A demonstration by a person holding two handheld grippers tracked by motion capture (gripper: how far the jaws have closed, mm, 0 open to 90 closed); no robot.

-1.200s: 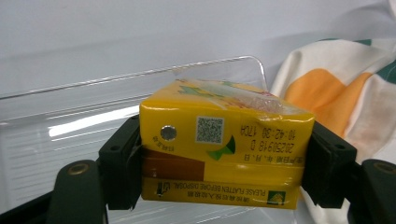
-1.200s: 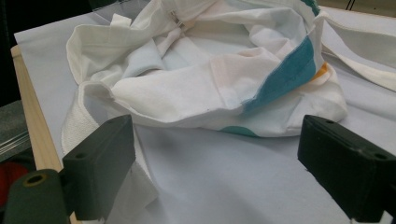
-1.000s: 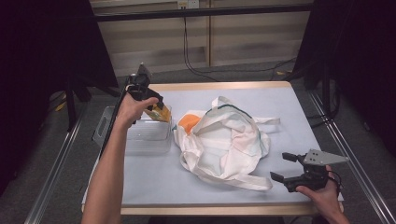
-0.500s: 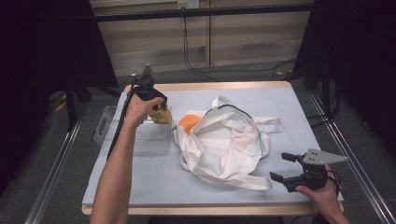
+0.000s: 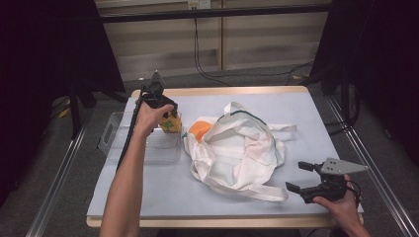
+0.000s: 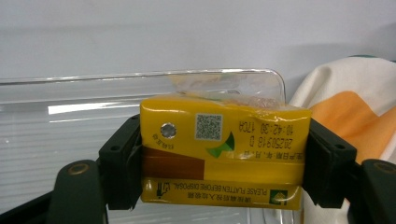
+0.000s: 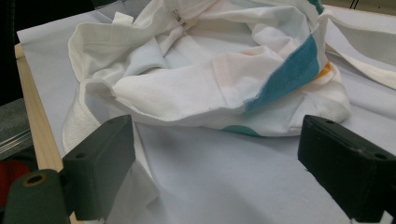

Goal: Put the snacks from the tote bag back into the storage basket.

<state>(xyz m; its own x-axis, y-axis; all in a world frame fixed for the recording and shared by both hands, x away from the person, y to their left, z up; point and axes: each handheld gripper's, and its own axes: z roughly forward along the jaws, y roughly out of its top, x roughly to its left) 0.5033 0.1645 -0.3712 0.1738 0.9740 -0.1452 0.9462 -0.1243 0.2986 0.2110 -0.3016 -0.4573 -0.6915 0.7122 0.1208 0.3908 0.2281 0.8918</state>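
Yellow carton (image 6: 224, 154) reads "PLEASE FLATTEN BEFORE DISPOSAL", date 20250918, w/ QR code.

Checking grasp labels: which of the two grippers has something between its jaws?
The left gripper, over the clear tray: its jaws clamp a yellow drink carton. The right gripper stands open with nothing between its jaws, near the cloth bag.

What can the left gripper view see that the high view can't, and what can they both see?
The left gripper view shows the print on the yellow drink carton: a square code, a date stamp and a line about flattening it, plus both pads pressed on its two ends.

The high view shows the whole table, the right gripper with jaws apart near the table's front edge, and the person's two arms.

Both show the carton held by the left gripper over the clear plastic tray, and the white cloth bag with its orange patch beside it.
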